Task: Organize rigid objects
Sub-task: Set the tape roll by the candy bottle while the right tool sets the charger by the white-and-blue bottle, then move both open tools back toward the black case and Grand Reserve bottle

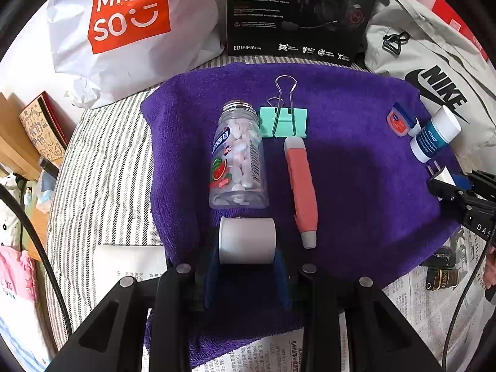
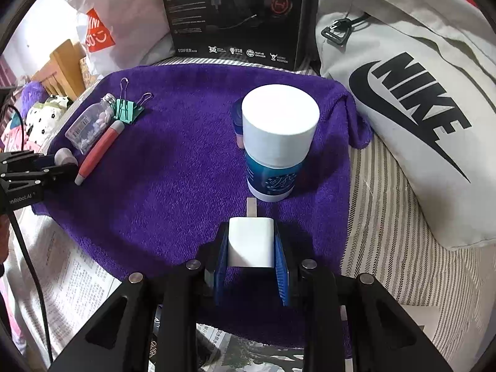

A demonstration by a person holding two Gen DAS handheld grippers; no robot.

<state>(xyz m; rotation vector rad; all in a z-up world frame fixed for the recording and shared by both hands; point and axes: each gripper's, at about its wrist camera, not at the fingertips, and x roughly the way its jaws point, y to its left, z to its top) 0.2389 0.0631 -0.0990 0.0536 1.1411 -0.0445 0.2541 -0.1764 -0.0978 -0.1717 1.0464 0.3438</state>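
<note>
A purple towel [image 1: 356, 170] [image 2: 161, 192] carries the objects. My left gripper [image 1: 247, 243] is shut on a white cylinder [image 1: 247, 238], just short of the base of a clear candy bottle [image 1: 237, 158] lying on its side. A mint binder clip [image 1: 283, 122] and a coral pen-shaped tool [image 1: 302, 186] lie right of the bottle. My right gripper [image 2: 251, 245] is shut on a white charger plug [image 2: 251, 238], prongs forward, close behind an upright blue-and-white bottle [image 2: 277, 142]. A small jar [image 2: 237, 117] stands behind that bottle. The left gripper [image 2: 59, 162] shows at the left edge.
At the back stand a white Miniso bag [image 1: 130, 24] and a black Edifier box [image 1: 297, 12]. A grey Nike bag [image 2: 418, 108] flanks the right. Striped bedding [image 2: 387, 217] and newspaper [image 1: 418, 294] surround the towel. A black cable [image 2: 28, 248] hangs at the left.
</note>
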